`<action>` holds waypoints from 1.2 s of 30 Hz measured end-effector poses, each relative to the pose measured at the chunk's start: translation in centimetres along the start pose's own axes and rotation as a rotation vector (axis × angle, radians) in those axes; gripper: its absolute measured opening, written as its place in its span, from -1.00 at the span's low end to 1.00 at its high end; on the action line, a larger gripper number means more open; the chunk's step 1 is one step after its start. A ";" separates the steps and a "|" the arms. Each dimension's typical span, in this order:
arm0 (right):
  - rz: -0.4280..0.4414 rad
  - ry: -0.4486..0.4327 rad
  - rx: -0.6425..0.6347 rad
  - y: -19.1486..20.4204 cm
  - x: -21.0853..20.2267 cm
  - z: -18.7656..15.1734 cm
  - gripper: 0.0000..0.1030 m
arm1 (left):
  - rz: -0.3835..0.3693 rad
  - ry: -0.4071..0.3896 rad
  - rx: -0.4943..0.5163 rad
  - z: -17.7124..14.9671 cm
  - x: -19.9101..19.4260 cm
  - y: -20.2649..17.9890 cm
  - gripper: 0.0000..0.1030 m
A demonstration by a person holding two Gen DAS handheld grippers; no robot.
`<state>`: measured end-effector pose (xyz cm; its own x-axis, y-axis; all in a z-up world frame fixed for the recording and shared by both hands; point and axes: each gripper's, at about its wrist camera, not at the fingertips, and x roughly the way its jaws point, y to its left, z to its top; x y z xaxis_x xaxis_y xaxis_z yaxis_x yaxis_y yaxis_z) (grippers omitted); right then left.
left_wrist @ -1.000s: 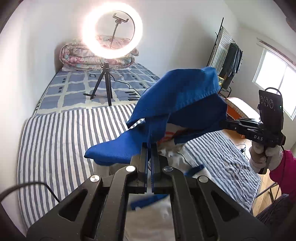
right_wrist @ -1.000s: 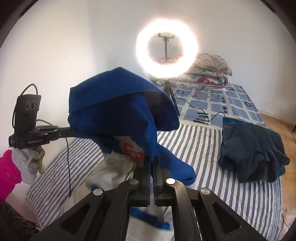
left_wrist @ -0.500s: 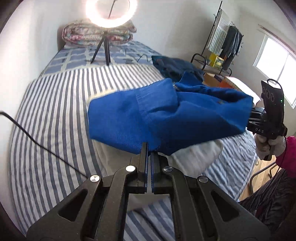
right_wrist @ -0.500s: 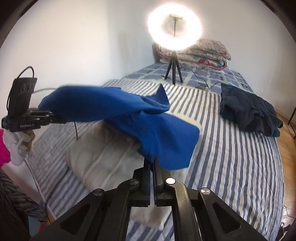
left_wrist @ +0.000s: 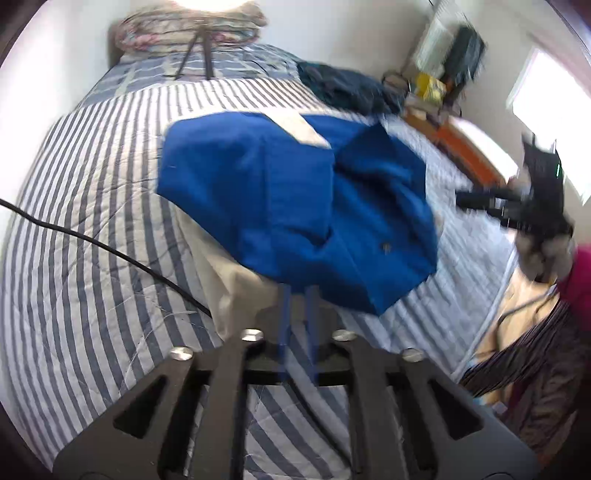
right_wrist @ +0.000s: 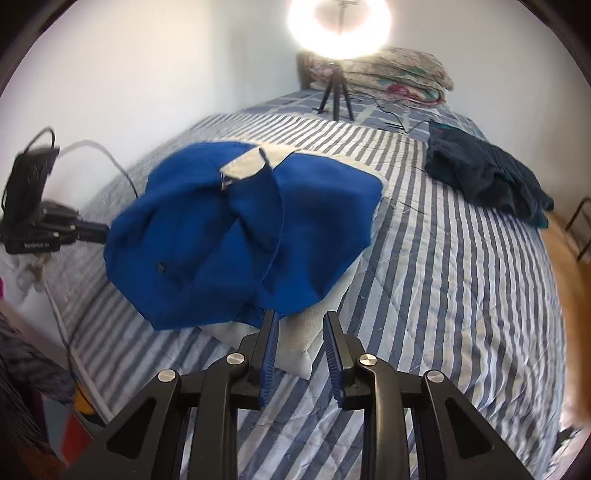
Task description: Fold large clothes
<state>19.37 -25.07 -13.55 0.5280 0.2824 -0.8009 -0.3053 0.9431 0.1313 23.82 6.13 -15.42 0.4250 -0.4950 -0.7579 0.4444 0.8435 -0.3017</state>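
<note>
left tongs (left_wrist: 297,295), right tongs (right_wrist: 301,325) opening | blue garment (right_wrist: 236,236) just ahead — none between

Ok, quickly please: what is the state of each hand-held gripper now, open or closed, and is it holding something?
Left hand-held gripper: opening, nothing clamped, blue garment let go.
Right hand-held gripper: opening, nothing between the jaws.

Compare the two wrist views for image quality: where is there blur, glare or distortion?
Left wrist view: motion-smeared, worst on the right gripper and shelf; window blown out. Right wrist view: sharper; the ring light glares white at the top, and the blue garment is slightly soft. Both: fisheye curves the striped bed.
</note>
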 end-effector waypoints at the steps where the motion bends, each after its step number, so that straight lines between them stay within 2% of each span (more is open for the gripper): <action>1: 0.035 -0.006 0.036 -0.3 -0.1 0.1 -0.45 | -0.012 -0.016 -0.044 0.3 -0.4 0.8 -0.06; 2: 0.066 -0.010 0.075 -0.8 0.0 0.3 -0.39 | -0.024 -0.041 -0.089 0.7 -0.8 1.7 0.02; 3: 0.089 -0.013 0.107 -1.1 0.1 0.5 -0.27 | -0.037 -0.061 -0.138 1.2 -1.0 2.6 0.02; 5: 0.129 -0.014 0.164 -1.6 0.7 0.9 -0.11 | -0.066 -0.064 -0.251 2.0 -0.9 4.6 0.07; 8: 0.165 -0.002 0.221 -2.2 2.0 1.5 -0.08 | -0.095 -0.075 -0.388 2.7 -0.3 7.3 0.08; 11: 0.156 0.018 0.255 -2.7 3.4 1.9 -0.08 | -0.130 -0.066 -0.515 3.4 0.7 9.6 0.08; 16: 0.164 0.030 0.338 -4.1 4.8 2.4 -0.08 | -0.144 -0.073 -0.585 4.7 1.7 11.3 0.08; 21: 0.213 0.028 0.439 -5.9 6.3 3.2 -0.04 | -0.146 -0.082 -0.640 6.0 2.8 12.9 0.10; 25: 0.244 0.032 0.451 -6.1 7.1 3.6 -0.05 | -0.174 -0.082 -0.681 6.6 4.3 14.0 0.10; 27: 0.252 0.047 0.449 -6.0 7.7 3.8 -0.22 | -0.176 -0.059 -0.682 6.8 5.0 14.1 0.10; 28: 0.264 0.050 0.451 -6.0 8.0 4.0 -0.26 | -0.172 -0.054 -0.675 6.9 5.4 13.9 -0.09; 29: 0.276 0.053 0.456 -5.9 8.2 4.0 -0.36 | -0.164 -0.052 -0.658 7.0 5.6 13.6 -0.55; 30: 0.284 0.056 0.457 -6.0 8.3 4.1 -0.54 | -0.138 -0.047 -0.633 7.3 5.7 13.2 -0.80; 31: 0.282 0.058 0.453 -5.9 8.3 4.1 -0.65 | -0.129 -0.048 -0.612 7.4 5.7 12.8 -0.89; 32: 0.273 0.057 0.449 -5.9 8.1 4.2 -0.84 | -0.127 -0.057 -0.590 7.5 5.4 12.3 -0.93; 33: 0.272 0.053 0.447 -5.9 7.9 4.3 -0.94 | -0.138 -0.066 -0.568 7.7 5.0 11.7 -0.95; 36: 0.287 0.019 0.453 -6.1 6.5 4.4 -1.00 | -0.163 -0.096 -0.523 8.0 3.4 10.4 -0.99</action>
<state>28.17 -28.16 -17.01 0.4578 0.5409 -0.7056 -0.0604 0.8107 0.5823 36.21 11.56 -16.55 0.4644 -0.6239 -0.6285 0.0702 0.7334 -0.6761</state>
